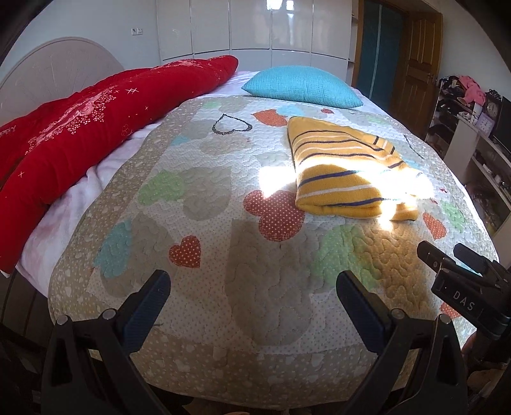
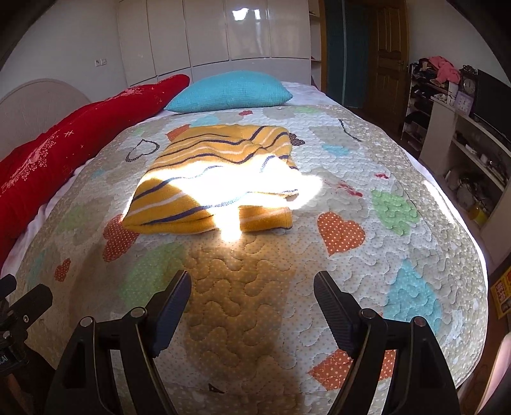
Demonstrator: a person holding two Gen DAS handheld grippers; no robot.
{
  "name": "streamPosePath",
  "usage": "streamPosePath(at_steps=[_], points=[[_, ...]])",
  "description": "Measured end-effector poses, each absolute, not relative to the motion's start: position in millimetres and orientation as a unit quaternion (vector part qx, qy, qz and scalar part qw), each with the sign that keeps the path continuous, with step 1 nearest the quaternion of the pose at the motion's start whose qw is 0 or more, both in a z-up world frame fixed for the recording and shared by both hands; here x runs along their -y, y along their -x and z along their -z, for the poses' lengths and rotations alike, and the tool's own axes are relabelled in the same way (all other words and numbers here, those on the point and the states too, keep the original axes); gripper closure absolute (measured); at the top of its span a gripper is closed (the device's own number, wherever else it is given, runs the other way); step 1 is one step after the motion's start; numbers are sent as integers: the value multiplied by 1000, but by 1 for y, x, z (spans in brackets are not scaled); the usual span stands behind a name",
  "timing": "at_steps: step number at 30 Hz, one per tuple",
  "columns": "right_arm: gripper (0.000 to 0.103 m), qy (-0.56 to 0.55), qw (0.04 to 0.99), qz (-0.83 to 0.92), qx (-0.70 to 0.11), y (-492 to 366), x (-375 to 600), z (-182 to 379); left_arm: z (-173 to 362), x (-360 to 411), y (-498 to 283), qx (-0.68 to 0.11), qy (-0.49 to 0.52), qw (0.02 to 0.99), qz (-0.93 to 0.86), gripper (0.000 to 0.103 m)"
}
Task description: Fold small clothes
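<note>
A yellow knit garment with dark and white stripes (image 1: 343, 169) lies folded on the heart-patterned quilt (image 1: 223, 242), partly in bright sunlight. It also shows in the right wrist view (image 2: 210, 178), ahead of the fingers. My left gripper (image 1: 254, 284) is open and empty, held over the quilt's near edge, well short and left of the garment. My right gripper (image 2: 252, 287) is open and empty, over the quilt a little short of the garment. The right gripper also shows at the right edge of the left wrist view (image 1: 460, 258).
A red quilted cover (image 1: 80, 127) lies along the left side of the bed. A blue pillow (image 1: 303, 84) lies at the far end. Shelves with clutter and a clock (image 2: 460, 127) stand to the right. White wardrobe doors (image 1: 249, 28) and a wooden door (image 1: 418, 54) are behind.
</note>
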State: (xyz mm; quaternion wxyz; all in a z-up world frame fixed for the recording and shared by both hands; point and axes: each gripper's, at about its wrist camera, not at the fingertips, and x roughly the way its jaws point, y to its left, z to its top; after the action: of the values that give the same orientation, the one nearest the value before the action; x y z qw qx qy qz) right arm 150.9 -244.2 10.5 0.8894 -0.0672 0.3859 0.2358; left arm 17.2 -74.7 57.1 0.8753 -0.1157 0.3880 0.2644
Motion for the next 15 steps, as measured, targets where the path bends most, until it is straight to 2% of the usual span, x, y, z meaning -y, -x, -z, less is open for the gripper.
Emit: streamPosePath(at_steps=[15], points=[[19, 66, 888, -230, -392, -149, 242, -5, -47, 74, -20, -408, 134, 869, -245, 0]])
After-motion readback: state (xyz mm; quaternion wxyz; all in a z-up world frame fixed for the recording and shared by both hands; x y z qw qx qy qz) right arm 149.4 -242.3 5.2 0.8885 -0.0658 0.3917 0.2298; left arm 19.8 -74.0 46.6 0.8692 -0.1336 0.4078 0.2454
